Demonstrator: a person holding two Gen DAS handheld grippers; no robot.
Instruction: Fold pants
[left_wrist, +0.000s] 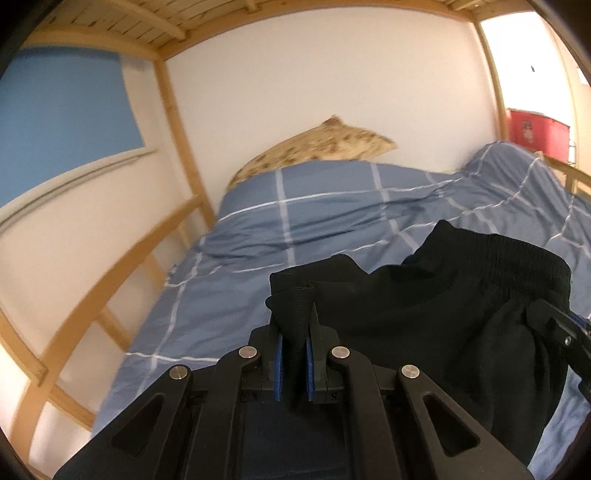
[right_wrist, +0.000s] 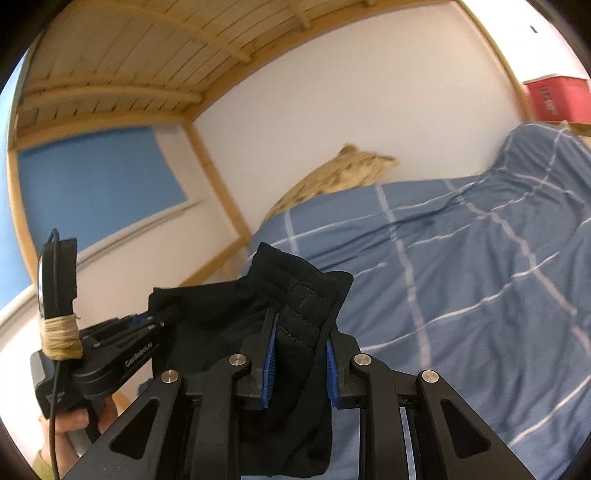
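Observation:
Black pants (left_wrist: 436, 295) hang lifted above the blue checked duvet (left_wrist: 332, 218), stretched between both grippers. My left gripper (left_wrist: 293, 314) is shut on a ribbed edge of the pants, cloth pinched between its blue pads. My right gripper (right_wrist: 301, 325) is shut on a thick bunch of the elastic waistband (right_wrist: 303, 284). In the right wrist view the left gripper (right_wrist: 155, 317) shows at the left, held by a hand (right_wrist: 77, 424), biting the pants' other end. The right gripper's finger (left_wrist: 554, 325) shows at the right edge of the left wrist view.
A patterned beige pillow (left_wrist: 317, 147) leans against the white wall at the bed's head. Wooden bunk posts and rails (left_wrist: 177, 155) run along the left, with slats overhead. A red box (left_wrist: 535, 133) stands beyond the far right post. The duvet (right_wrist: 461, 266) bulges at the right.

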